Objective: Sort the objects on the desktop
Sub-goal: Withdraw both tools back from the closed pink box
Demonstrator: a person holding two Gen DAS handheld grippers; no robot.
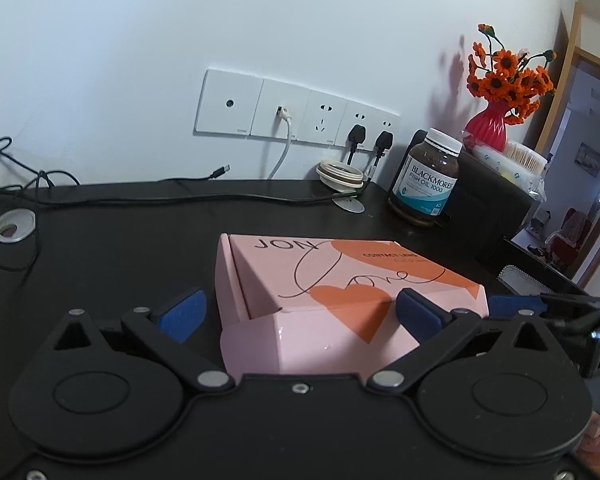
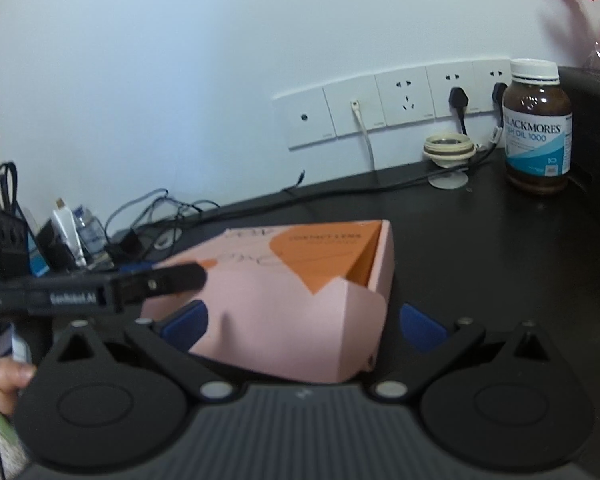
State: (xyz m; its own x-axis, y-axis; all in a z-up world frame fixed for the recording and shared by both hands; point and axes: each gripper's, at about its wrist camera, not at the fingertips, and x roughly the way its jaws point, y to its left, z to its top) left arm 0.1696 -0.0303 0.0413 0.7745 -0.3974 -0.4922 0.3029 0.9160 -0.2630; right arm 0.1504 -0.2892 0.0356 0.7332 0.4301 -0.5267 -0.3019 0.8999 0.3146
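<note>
A pink and orange contact-lens box point(image 1: 340, 292) lies on the black desk point(image 1: 120, 240), its near flap partly open. My left gripper point(image 1: 300, 312) is open, its blue pads on either side of the box's near end. In the right wrist view the same box point(image 2: 292, 292) sits between the open right gripper's point(image 2: 304, 326) blue pads. The left gripper's finger point(image 2: 164, 280) reaches across the box's left side there. A brown Blackmores fish oil bottle point(image 1: 426, 178) stands at the back right, also in the right wrist view point(image 2: 538, 128).
A red vase of orange flowers point(image 1: 490, 120) and a cotton swab tub point(image 1: 520, 160) sit on a black box point(image 1: 488, 204) at the right. Wall sockets point(image 1: 296, 110), cables point(image 1: 140, 198), a beige ring point(image 1: 340, 174), and clutter at the left point(image 2: 60, 240) line the back edge.
</note>
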